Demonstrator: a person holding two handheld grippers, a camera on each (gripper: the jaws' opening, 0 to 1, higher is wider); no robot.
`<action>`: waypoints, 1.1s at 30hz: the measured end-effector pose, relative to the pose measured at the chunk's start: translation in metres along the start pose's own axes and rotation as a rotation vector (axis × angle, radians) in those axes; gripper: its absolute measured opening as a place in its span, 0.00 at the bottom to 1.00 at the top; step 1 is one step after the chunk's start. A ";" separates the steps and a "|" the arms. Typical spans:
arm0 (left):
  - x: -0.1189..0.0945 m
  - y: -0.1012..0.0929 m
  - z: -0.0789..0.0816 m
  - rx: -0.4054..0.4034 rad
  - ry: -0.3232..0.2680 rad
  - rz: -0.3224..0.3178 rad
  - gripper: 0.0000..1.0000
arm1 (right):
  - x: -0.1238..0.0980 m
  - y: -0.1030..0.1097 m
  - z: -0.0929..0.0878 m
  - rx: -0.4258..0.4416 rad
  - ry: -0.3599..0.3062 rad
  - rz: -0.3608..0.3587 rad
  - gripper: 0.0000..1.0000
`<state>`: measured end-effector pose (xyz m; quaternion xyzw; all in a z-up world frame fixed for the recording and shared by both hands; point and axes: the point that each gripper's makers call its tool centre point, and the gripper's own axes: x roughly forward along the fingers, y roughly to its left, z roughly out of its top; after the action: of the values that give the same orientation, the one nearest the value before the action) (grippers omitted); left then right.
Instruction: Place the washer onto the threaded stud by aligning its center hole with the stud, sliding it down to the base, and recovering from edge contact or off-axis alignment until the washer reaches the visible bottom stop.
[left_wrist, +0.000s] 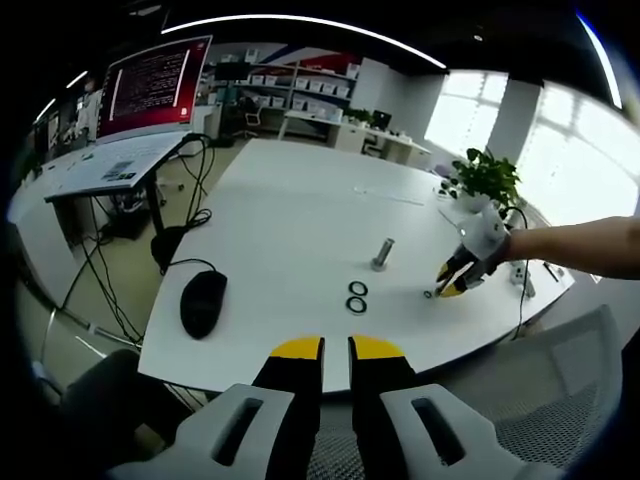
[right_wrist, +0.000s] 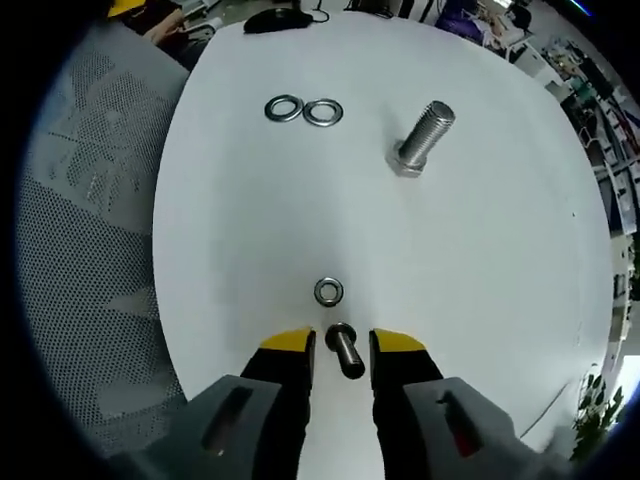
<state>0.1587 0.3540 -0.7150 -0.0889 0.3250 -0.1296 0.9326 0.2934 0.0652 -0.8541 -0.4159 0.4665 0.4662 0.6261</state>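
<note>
The right gripper (right_wrist: 342, 345), yellow-tipped, hovers over the white table (right_wrist: 480, 260) with its jaws spread around a small dark bolt (right_wrist: 345, 350), not clearly pinching it. Just ahead lies a small silver steel washer (right_wrist: 328, 292); further ahead-right stands the upright silver threaded stud (right_wrist: 424, 135), with 2 larger washers (right_wrist: 304, 110) ahead-left. The left gripper (left_wrist: 337, 349) hangs at the table edge, jaws nearly together and empty

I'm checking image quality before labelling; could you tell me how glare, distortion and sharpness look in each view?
Left gripper view: windows blown out at right, fisheye bows the table edges, washers small but legible. Right gripper view: even light, soft shadows, threaded stud and single washer sharp; the right gripper blurs slightly.
</note>
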 end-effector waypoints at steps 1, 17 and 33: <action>0.000 0.000 0.000 0.000 -0.001 0.000 0.07 | 0.000 0.000 0.000 0.000 -0.001 0.004 0.24; 0.000 0.000 0.000 -0.002 -0.001 -0.001 0.07 | 0.013 0.010 0.022 -0.142 0.038 0.069 0.22; 0.000 0.000 0.000 -0.003 -0.003 -0.001 0.07 | 0.020 0.009 0.022 -0.185 0.093 0.101 0.19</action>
<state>0.1589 0.3539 -0.7146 -0.0905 0.3240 -0.1294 0.9328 0.2916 0.0921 -0.8700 -0.4691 0.4706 0.5183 0.5384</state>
